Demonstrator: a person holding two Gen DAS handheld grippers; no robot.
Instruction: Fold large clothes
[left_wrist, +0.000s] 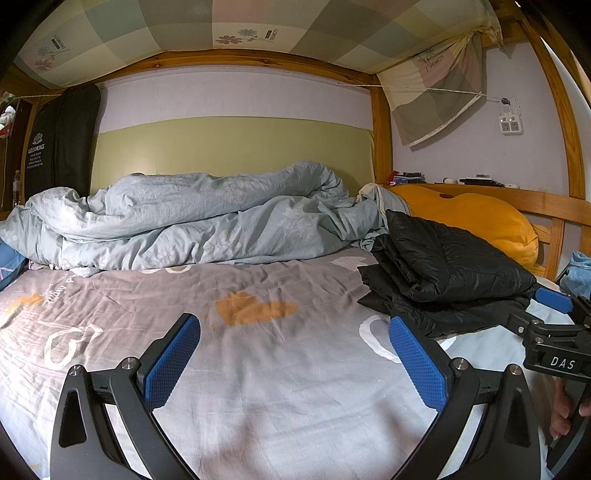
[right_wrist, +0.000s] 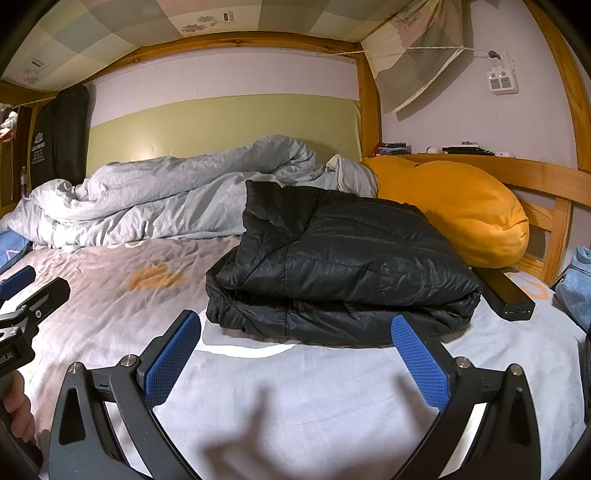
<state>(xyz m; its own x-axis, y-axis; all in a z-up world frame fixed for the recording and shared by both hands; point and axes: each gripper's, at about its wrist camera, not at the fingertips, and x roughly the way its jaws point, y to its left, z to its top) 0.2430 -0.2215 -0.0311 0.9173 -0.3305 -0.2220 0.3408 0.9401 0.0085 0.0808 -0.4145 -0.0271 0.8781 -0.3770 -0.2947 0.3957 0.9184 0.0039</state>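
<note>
— Both grippers, left gripper (left_wrist: 293, 354) and right gripper (right_wrist: 295, 354), fingers spread wide, empty?
— Yes. Black jacket (right_wrist: 343, 266) lies folded on the bed (right_wrist: 332, 387); I'd press it flat, squaring the edges.

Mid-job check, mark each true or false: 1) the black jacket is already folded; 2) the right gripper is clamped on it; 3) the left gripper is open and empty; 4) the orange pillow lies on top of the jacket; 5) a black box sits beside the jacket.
1. True: the black jacket lies in a folded stack on the bed sheet.
2. False: the right gripper is open, short of it.
3. True: the left gripper holds nothing.
4. False: the orange pillow lies behind the jacket.
5. True: the black box lies at its right.
</note>
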